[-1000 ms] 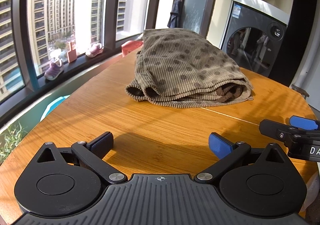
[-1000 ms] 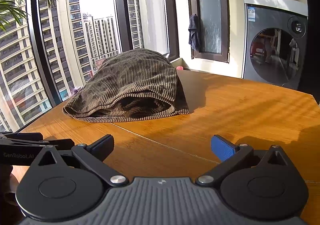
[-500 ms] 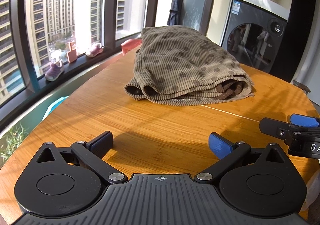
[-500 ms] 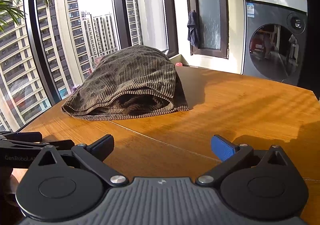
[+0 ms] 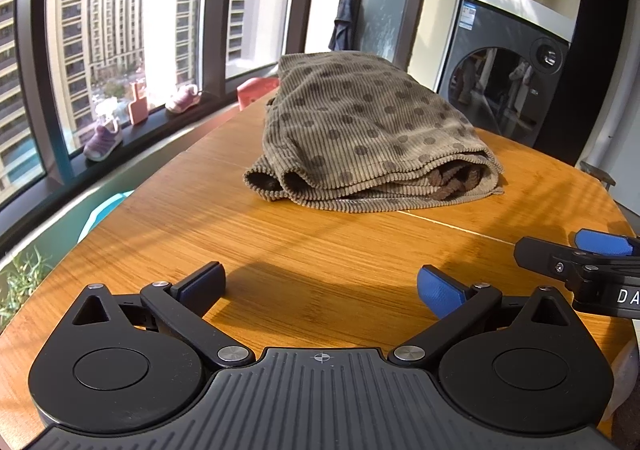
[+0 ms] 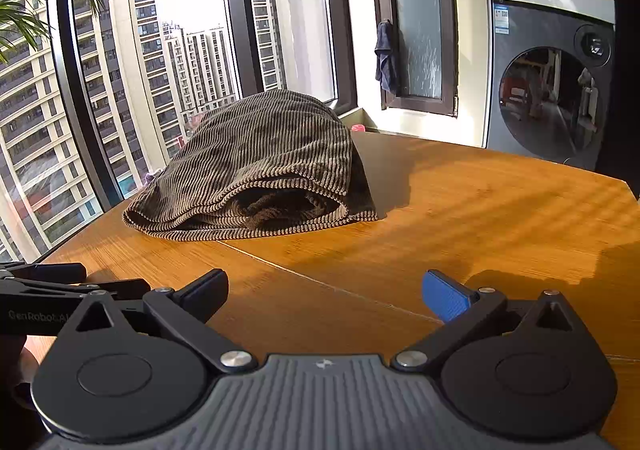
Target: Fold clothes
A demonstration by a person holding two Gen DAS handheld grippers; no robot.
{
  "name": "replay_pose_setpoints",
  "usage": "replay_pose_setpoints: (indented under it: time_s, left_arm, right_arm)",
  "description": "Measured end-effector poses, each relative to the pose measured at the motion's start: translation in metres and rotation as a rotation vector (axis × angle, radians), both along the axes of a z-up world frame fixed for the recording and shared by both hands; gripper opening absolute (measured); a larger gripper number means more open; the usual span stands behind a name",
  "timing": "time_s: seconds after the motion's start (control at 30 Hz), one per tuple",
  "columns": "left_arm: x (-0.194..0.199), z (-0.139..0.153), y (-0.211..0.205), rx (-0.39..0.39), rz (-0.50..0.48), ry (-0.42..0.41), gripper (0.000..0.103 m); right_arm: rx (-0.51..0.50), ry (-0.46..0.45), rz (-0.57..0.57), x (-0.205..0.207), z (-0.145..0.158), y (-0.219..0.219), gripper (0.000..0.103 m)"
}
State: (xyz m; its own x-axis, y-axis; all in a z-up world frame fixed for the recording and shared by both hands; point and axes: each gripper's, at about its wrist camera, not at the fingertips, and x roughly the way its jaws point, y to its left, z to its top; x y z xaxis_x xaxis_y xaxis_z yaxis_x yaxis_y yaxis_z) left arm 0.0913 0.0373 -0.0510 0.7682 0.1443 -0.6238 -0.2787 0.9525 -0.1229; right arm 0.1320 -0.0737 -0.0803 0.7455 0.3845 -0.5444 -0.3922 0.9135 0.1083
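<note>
Both claws low over the near edge of the desk (image 5: 320, 250), side by side. Left claw (image 5: 320, 284): jaws spread wide, nothing between them but bare wood. Right claw (image 6: 326, 290): same, wide open and empty. Each shows at the edge of the other's view, so they sit close together.

Cloth (image 5: 368, 138) lies straight ahead of both, well apart from the fingertips, with open desk between. From the left claw it sits dead ahead, a touch right of centre; from the right claw (image 5: 580, 262) it sits ahead and to the left (image 6: 256, 170). Neither is clearly nearer, as far as I can tell.

Its long axis runs away from me toward the window (image 5: 120, 30). The short, open end faces the claws.

Look of it: brown ribbed corduroy with darker dots, already doubled into a thick bundle. The top layer rolls over at the near edge and darker inner layers show in the mouth. Left near corner bunches into two small rolls. I judge it soft and loose, likely to slump if lifted by one edge.

Beyond it, a washer (image 5: 504, 90).
</note>
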Motion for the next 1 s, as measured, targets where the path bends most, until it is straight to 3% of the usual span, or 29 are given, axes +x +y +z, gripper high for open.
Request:
replay_pose_setpoints:
  time_s: [1.0]
  left_arm:
    - [0.0015,-0.0002,0.0022,-0.006,0.002,-0.002,0.103]
  right_arm:
    - [0.015,0.015,-0.004,0.0018,0.0009,-0.0008,0.103]
